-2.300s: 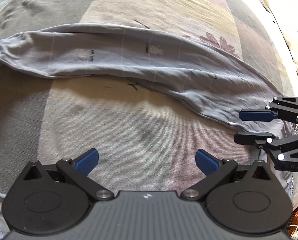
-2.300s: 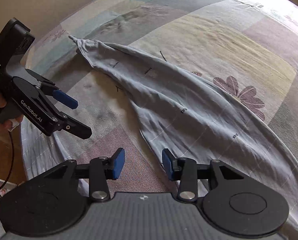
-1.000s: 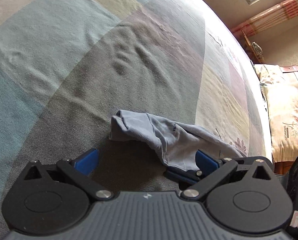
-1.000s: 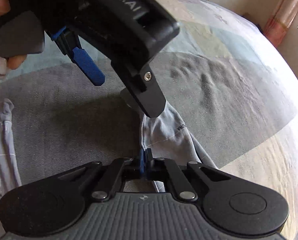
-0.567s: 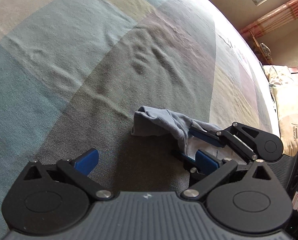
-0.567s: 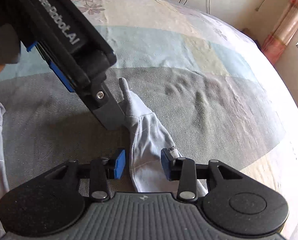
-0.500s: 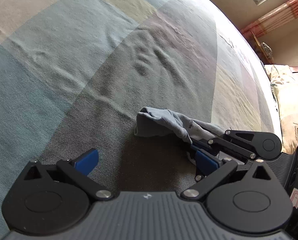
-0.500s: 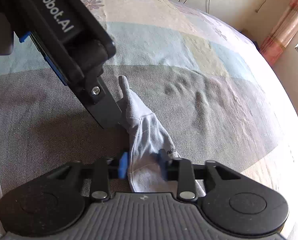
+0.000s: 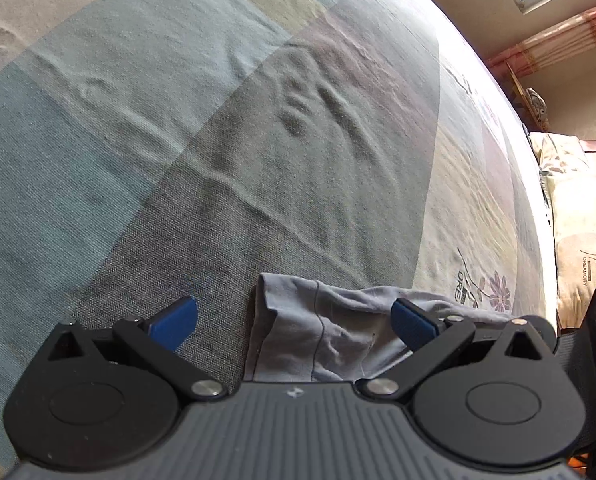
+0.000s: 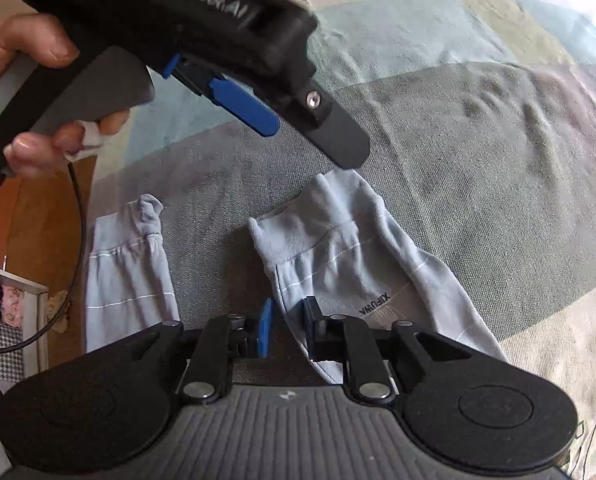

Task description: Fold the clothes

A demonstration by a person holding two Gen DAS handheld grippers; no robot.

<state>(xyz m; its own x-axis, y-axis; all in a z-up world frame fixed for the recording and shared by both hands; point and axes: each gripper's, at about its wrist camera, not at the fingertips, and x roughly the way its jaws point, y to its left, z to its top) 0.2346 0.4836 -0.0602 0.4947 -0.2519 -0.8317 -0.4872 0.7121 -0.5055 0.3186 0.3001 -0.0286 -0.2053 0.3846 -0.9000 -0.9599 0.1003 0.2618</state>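
A light grey garment (image 10: 337, 248) with a printed logo lies on the patchwork bedspread (image 10: 477, 140), its ribbed end pointing away from me. My right gripper (image 10: 288, 326) hovers over its near part. Its jaws are opening, with a narrow gap; the cloth's left edge shows in that gap, and the pads stand off it. My left gripper (image 10: 301, 136), held by a hand (image 10: 30, 40), hangs open just above the ribbed end. In the left wrist view the garment (image 9: 317, 340) lies between the wide-open fingers of the left gripper (image 9: 294, 320).
A second stretch of grey cloth (image 10: 126, 280) lies near the bed's left edge, with floor, a white shelf (image 10: 14, 292) and a black cable (image 10: 80, 220) beyond it. A floral pillow (image 9: 585, 240) sits at the head of the bed.
The right gripper was shut on the cloth a second ago; its jaws have parted and the cloth end has spread flat on the bed. The left gripper has stayed open above it.
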